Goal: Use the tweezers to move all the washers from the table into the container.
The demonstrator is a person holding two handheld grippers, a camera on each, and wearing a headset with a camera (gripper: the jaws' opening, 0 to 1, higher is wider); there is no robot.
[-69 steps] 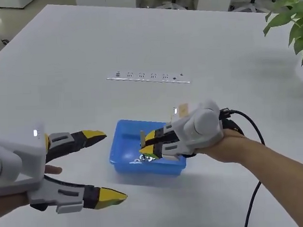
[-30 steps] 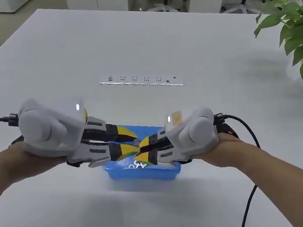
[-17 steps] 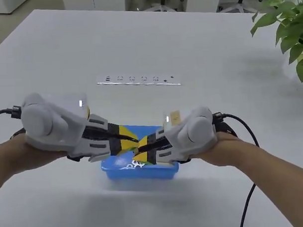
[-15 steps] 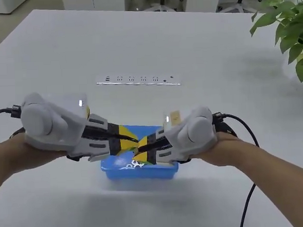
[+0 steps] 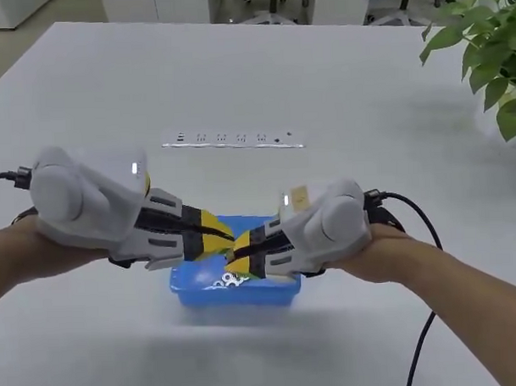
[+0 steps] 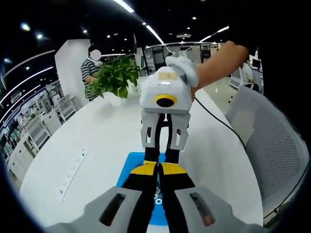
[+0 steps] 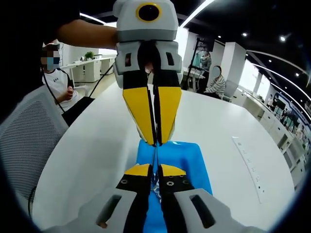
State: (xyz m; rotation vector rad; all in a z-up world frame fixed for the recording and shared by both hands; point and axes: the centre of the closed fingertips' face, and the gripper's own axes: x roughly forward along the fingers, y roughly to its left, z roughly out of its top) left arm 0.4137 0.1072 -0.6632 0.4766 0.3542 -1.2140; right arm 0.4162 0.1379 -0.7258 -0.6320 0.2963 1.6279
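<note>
1. On the head view I have the left gripper coming in from the left and the right gripper from the right. They meet tip to tip just above the blue container.
2. The container sits on the near part of the white table, between the two hands.
3. Washers: a small silvery heap lies inside the container, toward its near left. I can't count them.
4. Right gripper view: its own jaws are clenched on the tweezers, a thin metal sliver that sticks out past the yellow tips over the container.
5. Same view: the left gripper faces it head-on with its yellow jaws pressed together and their tips at the far end of the tweezers. It looks like they pinch that end too, but the sliver is too thin here for me to be sure.
6. Left gripper view: its own jaws are closed, with the right gripper straight ahead and the blue container below both.
7. A power strip lies flush in the table, well beyond the container.
8. A green plant stands at the far right.
9. A black cable trails from the right gripper toward the near edge.
</note>
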